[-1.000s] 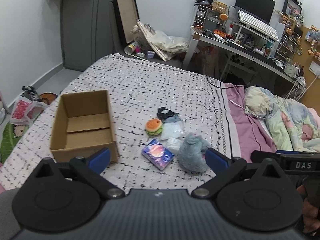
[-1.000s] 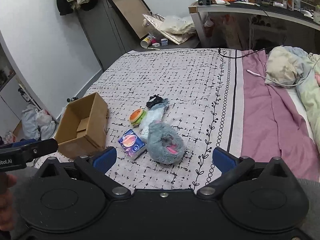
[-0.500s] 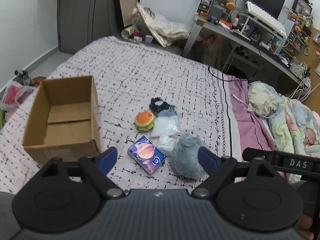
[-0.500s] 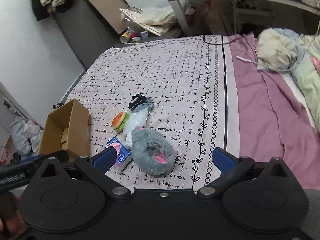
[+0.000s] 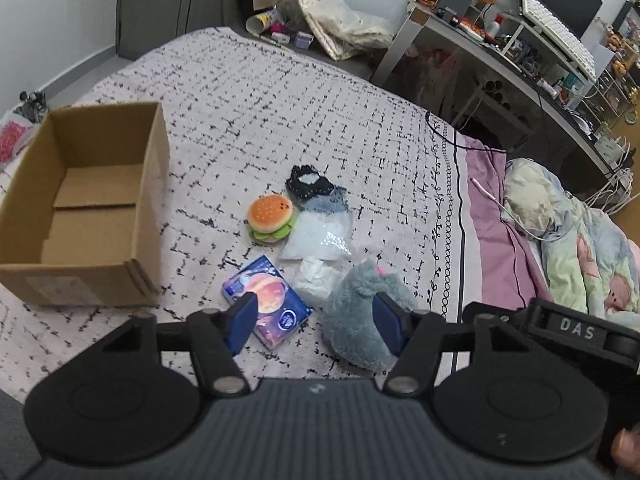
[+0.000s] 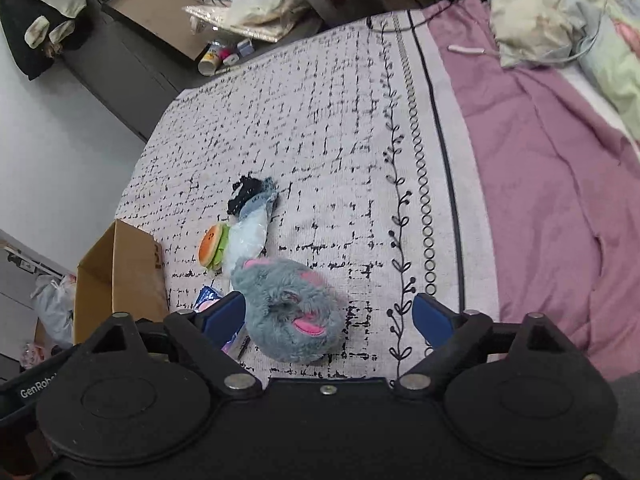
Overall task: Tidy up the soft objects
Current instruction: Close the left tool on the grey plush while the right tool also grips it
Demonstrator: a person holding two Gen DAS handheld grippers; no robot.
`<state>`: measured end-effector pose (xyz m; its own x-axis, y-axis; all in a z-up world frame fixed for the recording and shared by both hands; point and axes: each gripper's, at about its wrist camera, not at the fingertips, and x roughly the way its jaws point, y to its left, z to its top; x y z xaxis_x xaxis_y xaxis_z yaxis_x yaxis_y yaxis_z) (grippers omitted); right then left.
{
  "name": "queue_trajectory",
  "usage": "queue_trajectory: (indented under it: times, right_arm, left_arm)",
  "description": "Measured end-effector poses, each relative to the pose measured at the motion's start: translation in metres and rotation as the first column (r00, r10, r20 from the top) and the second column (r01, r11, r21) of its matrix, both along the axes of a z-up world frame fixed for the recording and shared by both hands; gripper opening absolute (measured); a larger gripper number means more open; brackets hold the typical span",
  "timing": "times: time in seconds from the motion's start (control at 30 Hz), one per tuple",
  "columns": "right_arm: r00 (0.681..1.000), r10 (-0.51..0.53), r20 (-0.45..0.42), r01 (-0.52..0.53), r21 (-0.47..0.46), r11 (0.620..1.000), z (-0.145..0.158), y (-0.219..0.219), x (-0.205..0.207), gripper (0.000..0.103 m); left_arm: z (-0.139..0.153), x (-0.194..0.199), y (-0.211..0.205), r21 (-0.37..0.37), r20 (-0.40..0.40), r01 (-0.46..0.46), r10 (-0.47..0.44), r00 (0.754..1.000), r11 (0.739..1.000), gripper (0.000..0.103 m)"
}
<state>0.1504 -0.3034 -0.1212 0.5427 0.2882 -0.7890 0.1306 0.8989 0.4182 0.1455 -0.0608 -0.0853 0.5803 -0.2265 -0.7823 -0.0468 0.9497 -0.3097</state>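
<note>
Both grippers have dropped closer to the bed; left gripper [image 5: 314, 320] and right gripper [image 6: 328, 316] spread wide, grey plush [image 6: 290, 306] lower centre, cardboard box [image 5: 80, 208] left.

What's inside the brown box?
Nothing that shows. The cardboard box is open, and only its bare bottom flaps show. The near inside corner is hidden by its front wall.

A home bedroom: patterned bed [image 5: 320, 92], rumpled quilt [image 5: 580, 240], cluttered desk [image 5: 500, 52].
</note>
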Motion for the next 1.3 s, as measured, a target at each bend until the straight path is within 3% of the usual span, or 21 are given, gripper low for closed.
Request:
queue_trajectory:
  times: [0.27, 0.4, 0.67, 0.83, 1.0, 1.3]
  right_arm:
    - [0.998, 0.01, -0.056, -0.006, 0.077, 0.997, -0.022, 0.002, 0.018, 0.07]
    - [0.993, -0.002, -0.12, 0.019, 0.144, 0.989, -0.036, -0.001, 0.027, 0.049]
    - [0.988, -0.024, -0.153, 0.053, 0.184, 0.982, -0.048, -0.003, 0.033, 0.049]
    - [0.985, -0.021, -0.17, 0.056, 0.204, 0.977, -0.055, -0.004, 0.038, 0.049]
    - [0.982, -0.005, -0.187, 0.047, 0.219, 0.975, -0.063, -0.001, 0.045, 0.049]
    - [0.983, 0.003, -0.185, 0.043, 0.241, 0.97, -0.074, 0.007, 0.057, 0.046]
  left_arm:
    - [-0.024, 0.015, -0.013, -0.058, -0.064, 0.018, -0.022, 0.998, 0.998, 0.05]
    - [-0.037, 0.02, -0.026, -0.068, -0.093, 0.05, -0.056, 0.994, 0.996, 0.049]
    - [-0.065, 0.032, -0.049, -0.073, -0.149, 0.092, -0.102, 0.984, 0.993, 0.048]
    - [-0.079, 0.042, -0.051, -0.062, -0.167, 0.075, -0.084, 0.982, 0.995, 0.048]
    - [-0.079, 0.048, -0.043, -0.092, -0.142, 0.033, -0.046, 0.989, 0.995, 0.034]
    - [-0.082, 0.053, -0.034, -0.135, -0.128, -0.006, -0.012, 0.992, 0.991, 0.027]
